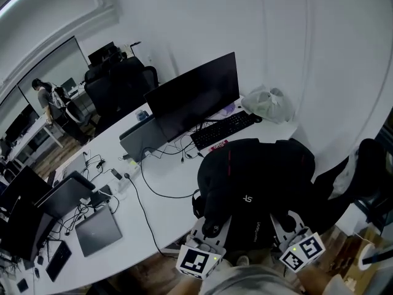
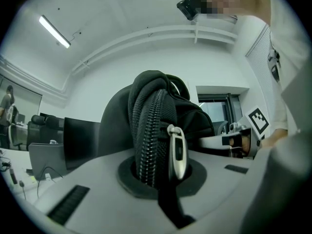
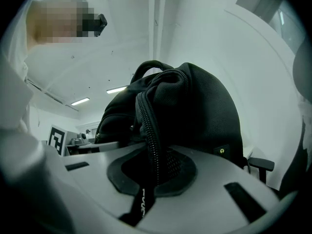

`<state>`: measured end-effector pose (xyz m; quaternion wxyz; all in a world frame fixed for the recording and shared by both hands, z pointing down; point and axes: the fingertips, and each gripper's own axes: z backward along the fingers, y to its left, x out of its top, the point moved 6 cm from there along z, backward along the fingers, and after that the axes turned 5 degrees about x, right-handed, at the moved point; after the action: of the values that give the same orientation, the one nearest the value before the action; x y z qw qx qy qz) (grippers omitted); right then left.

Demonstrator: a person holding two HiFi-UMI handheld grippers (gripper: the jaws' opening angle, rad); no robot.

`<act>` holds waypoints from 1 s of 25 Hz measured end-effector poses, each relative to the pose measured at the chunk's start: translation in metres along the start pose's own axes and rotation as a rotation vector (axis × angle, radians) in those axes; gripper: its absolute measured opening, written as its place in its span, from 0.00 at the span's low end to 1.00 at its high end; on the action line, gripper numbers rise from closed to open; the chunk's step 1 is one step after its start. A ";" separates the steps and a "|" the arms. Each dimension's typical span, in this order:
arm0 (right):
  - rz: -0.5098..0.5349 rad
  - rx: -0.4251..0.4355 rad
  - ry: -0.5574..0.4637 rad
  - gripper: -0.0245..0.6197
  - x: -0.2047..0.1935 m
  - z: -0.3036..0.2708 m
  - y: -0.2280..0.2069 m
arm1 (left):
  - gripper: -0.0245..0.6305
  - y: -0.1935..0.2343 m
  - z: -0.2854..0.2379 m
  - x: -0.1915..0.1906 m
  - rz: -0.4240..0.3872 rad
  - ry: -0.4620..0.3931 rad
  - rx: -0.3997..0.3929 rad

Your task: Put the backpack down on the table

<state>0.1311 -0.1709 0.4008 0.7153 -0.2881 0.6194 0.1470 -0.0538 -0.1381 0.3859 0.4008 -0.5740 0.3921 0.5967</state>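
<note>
A black backpack [image 1: 252,186] hangs between my two grippers at the near right corner of the white table [image 1: 169,204], partly over its edge. My left gripper [image 1: 210,229] is shut on the backpack's zipped edge; in the left gripper view the zipper seam [image 2: 152,140] and a silver zipper pull [image 2: 176,151] are pinched between the jaws. My right gripper [image 1: 287,224] is shut on the other side, and the right gripper view shows the zipper seam [image 3: 151,145] clamped between its jaws. Both grippers point level.
On the table stand a dark monitor [image 1: 193,100], a black keyboard [image 1: 224,129], a white plastic bag [image 1: 268,103], a grey laptop [image 1: 97,230] and trailing cables [image 1: 144,186]. A black office chair [image 1: 362,171] sits to the right. A person stands at far left.
</note>
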 end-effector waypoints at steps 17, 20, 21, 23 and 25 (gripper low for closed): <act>-0.004 -0.106 -0.016 0.07 0.014 -0.117 -0.094 | 0.06 0.095 -0.135 -0.003 -0.015 -0.001 -0.071; 0.009 -0.141 -0.022 0.07 0.019 -0.144 -0.111 | 0.06 0.118 -0.164 -0.003 -0.004 -0.006 -0.105; 0.015 -0.152 -0.025 0.07 0.020 -0.153 -0.116 | 0.06 0.127 -0.173 -0.003 -0.002 -0.009 -0.117; 0.027 -0.172 -0.031 0.07 0.023 -0.170 -0.124 | 0.06 0.142 -0.188 -0.002 0.001 -0.016 -0.140; 0.038 -0.191 -0.039 0.07 0.024 -0.184 -0.133 | 0.06 0.155 -0.203 -0.003 -0.001 -0.021 -0.161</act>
<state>0.0636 -0.3886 0.3956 0.6934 -0.3404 0.5940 0.2247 -0.1223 -0.3836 0.3835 0.3577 -0.5985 0.3382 0.6320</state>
